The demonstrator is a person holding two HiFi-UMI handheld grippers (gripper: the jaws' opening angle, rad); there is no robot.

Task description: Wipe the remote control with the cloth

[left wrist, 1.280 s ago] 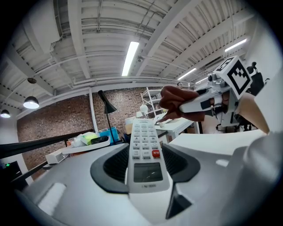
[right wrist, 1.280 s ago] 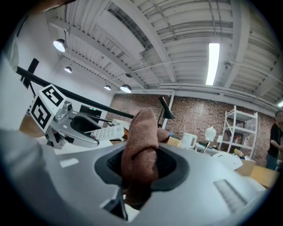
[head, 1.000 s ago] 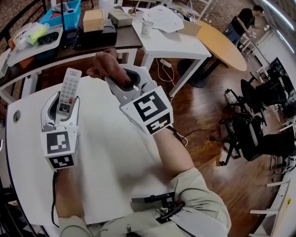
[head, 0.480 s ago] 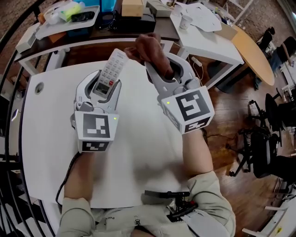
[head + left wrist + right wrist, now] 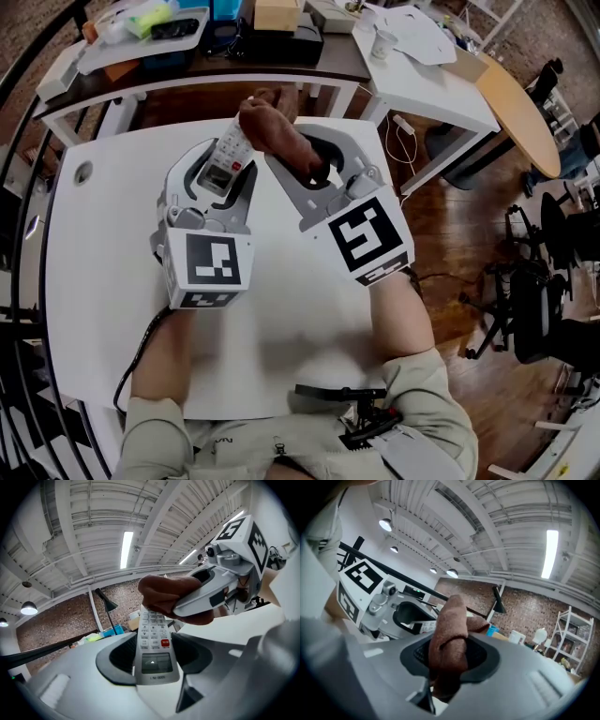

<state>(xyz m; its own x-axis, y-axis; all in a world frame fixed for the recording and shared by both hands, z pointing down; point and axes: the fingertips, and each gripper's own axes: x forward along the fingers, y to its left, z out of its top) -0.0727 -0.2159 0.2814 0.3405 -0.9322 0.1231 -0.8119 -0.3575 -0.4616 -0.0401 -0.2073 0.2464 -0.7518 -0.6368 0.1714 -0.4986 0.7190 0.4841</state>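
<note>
My left gripper is shut on the lower end of a white remote control, held above the white table with its buttons up. In the left gripper view the remote runs forward between the jaws of the left gripper. My right gripper is shut on a bunched brown cloth. The cloth lies over the remote's far end, with the right gripper coming in from the right. In the right gripper view the cloth fills the jaws of the right gripper, with the left gripper beyond it.
A dark desk behind the table carries a tray, a blue bin and a cardboard box. A second white table with a paper cup and a round wooden table stand at the right, office chairs further right.
The right gripper has carried the cloth leftward onto the far end of the remote. The left gripper has rolled a little and still holds the remote.
</note>
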